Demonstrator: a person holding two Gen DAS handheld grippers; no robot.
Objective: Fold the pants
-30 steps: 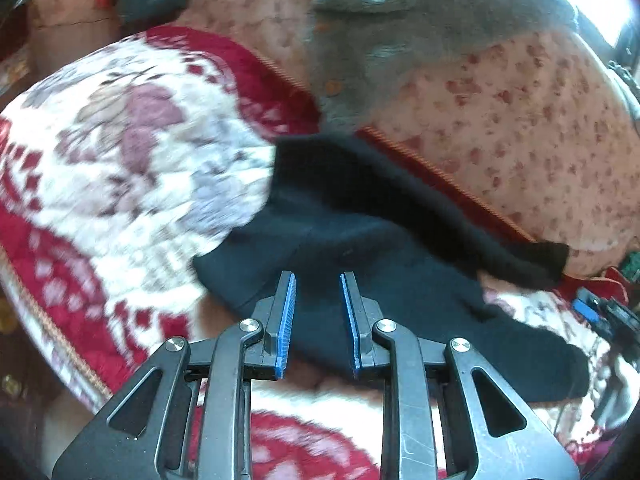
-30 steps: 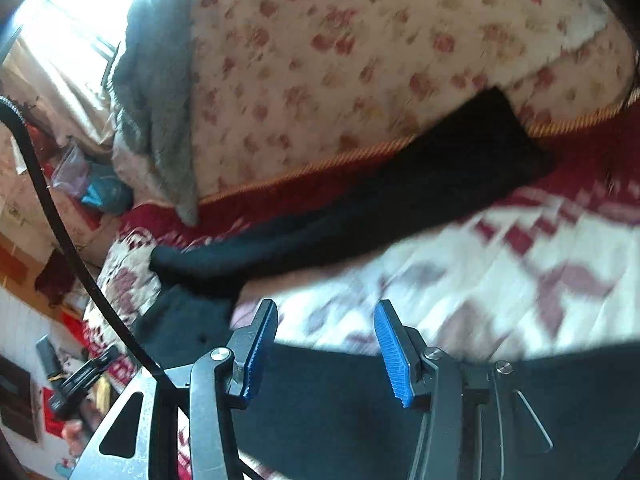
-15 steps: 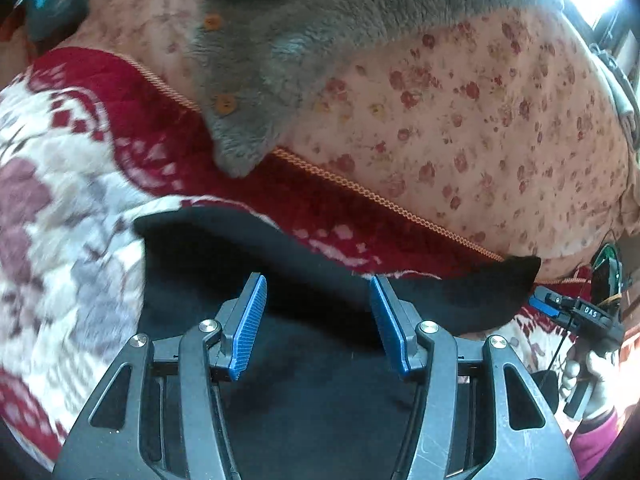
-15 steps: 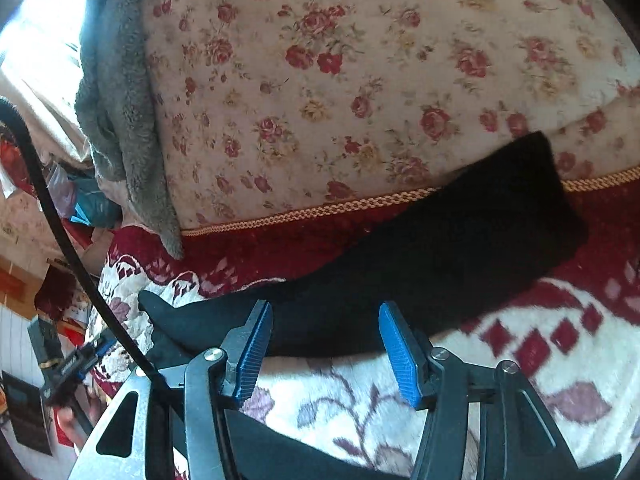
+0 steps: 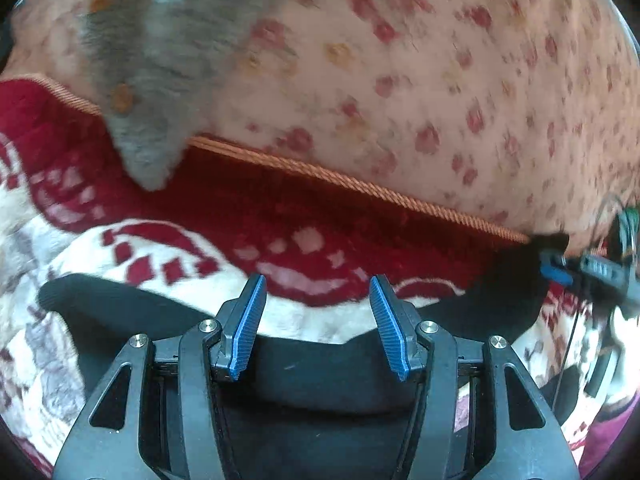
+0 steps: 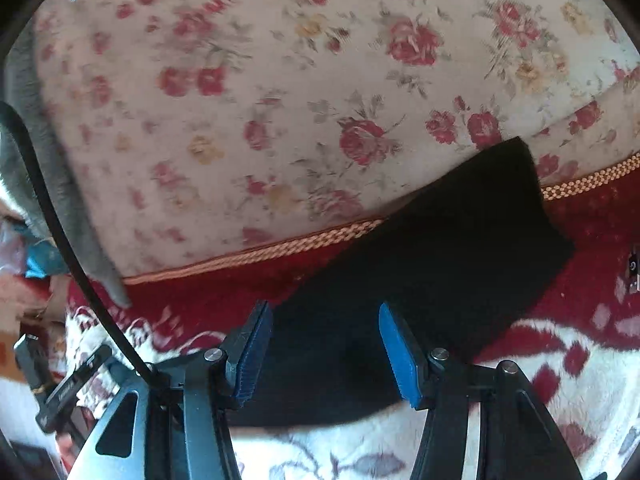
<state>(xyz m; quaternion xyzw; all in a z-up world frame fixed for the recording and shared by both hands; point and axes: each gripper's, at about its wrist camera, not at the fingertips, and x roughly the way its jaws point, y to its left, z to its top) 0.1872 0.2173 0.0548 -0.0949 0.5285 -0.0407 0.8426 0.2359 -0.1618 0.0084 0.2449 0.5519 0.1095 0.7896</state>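
Observation:
The black pants (image 5: 320, 372) lie flat on a red and white patterned blanket (image 5: 280, 216). My left gripper (image 5: 316, 328) is open and empty, over the pants' upper edge, with black cloth beneath its body. In the right wrist view one pant leg (image 6: 440, 248) runs up and to the right, its cuff end resting on the floral quilt (image 6: 280, 100). My right gripper (image 6: 326, 348) is open and empty, just above that leg. The other gripper (image 5: 592, 270) shows at the far right of the left wrist view near the leg's end.
A floral quilt (image 5: 440, 80) lies behind the blanket, past an orange braided trim (image 5: 360, 184). A grey fleece garment with orange buttons (image 5: 148, 80) hangs over the quilt's left part. A black cable (image 6: 60, 220) crosses the left of the right wrist view.
Both grippers have moved forward toward the quilt. The left gripper's jaws have opened wide and the pants have slid low in its view. The right gripper has come over the far pant leg.

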